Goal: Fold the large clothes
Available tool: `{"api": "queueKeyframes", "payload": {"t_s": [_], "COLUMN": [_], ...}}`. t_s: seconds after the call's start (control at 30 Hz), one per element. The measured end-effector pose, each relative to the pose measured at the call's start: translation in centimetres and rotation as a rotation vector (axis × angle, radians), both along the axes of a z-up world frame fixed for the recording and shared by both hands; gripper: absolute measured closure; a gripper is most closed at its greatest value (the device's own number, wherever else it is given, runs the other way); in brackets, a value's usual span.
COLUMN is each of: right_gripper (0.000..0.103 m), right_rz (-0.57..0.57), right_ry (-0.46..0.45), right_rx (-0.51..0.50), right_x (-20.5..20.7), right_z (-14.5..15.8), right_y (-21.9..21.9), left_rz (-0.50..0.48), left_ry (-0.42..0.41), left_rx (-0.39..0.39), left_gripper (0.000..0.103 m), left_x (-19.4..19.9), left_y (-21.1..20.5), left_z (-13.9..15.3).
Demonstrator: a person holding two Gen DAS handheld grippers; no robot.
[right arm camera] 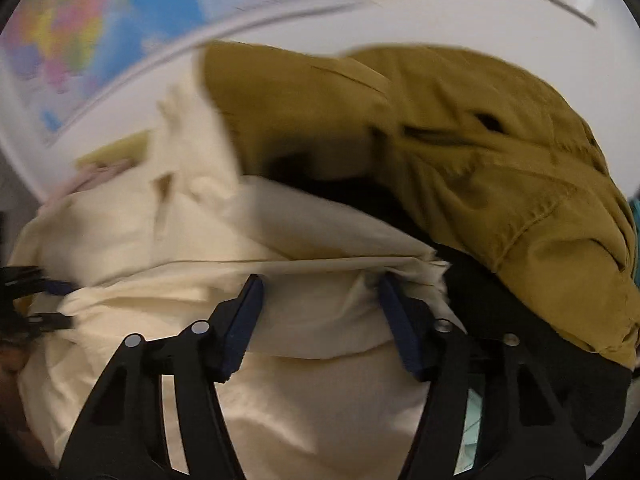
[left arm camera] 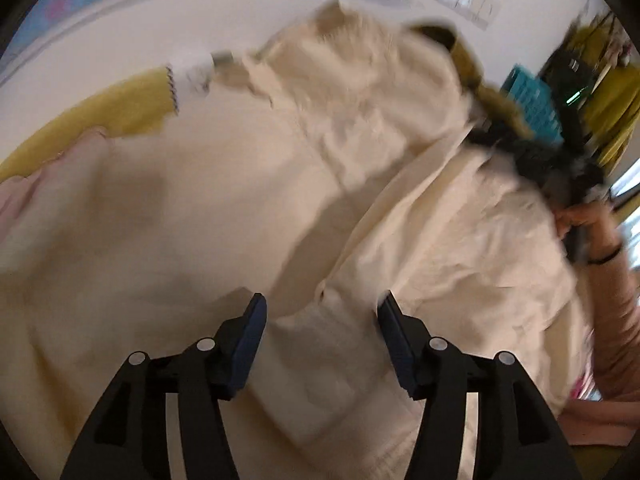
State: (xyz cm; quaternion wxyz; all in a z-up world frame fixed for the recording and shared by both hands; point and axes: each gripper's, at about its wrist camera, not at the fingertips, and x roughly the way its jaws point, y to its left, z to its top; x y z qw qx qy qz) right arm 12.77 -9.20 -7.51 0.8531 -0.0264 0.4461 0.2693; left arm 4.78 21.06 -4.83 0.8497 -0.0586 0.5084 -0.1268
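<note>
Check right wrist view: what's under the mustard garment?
Black fabric shows beneath the mustard garment, beside the cream garment. How far the black fabric runs underneath is covered.

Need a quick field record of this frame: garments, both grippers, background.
main garment: cream garment, spread out and creased, blurred in both views
other clothes: mustard-brown garment heaped at the far right over a black garment; yellow cloth at the far left
left gripper: jaws apart over the cream fabric, nothing pinched
right gripper: jaws apart, a folded cream edge lies between the pads, not clamped
person: hand on the right gripper's handle
background: coloured map on a white wall
</note>
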Motion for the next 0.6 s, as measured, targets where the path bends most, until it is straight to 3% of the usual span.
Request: {"api": "queueKeyframes", "payload": {"t_s": [0.1,0.2,0.33,0.47,0.53,0.57,0.6], "right_gripper": [0.033,0.027,0.021,0.021,0.021,0.021,0.021], "right_rz": [0.003,0.085,0.296,0.552,0.676,0.765,0.811], "right_ry": [-0.031,-0.107,-0.121,-0.011,0.049,0.077,0.089], "right_rx": [-0.004,0.051,0.122,0.191,0.228,0.239,0.246], "right_x": [-1.7,-5.6,-10.5,-14.4,-16.7,-18.5,-19.5], "right_z": [1.5,4.7,6.6,5.8,5.3,5.0,4.8], "right_y": [0.1,0.8,5.0,11.6,14.9,17.1,18.2], "left_rz": [0.055,0.150,0.297,0.369,0.371,0.368,0.358], "left_ry": [-0.161,-0.229,-0.233,-0.173,-0.160,-0.159,-0.154], "left_rx": [0.040,0.107,0.153,0.159,0.180,0.191,0.196], "left_gripper": [0.022,0.022,0.022,0.022,0.022,0.029,0.045], "left_x": [-4.1,-8.1,-11.8,-15.4,-16.5,-17.2,-17.6], "left_y": [2.6,6.0,9.4,12.0,11.7,11.5,11.3], "left_z": [3.9,6.1,6.6,4.6,3.8,3.2,2.8]}}
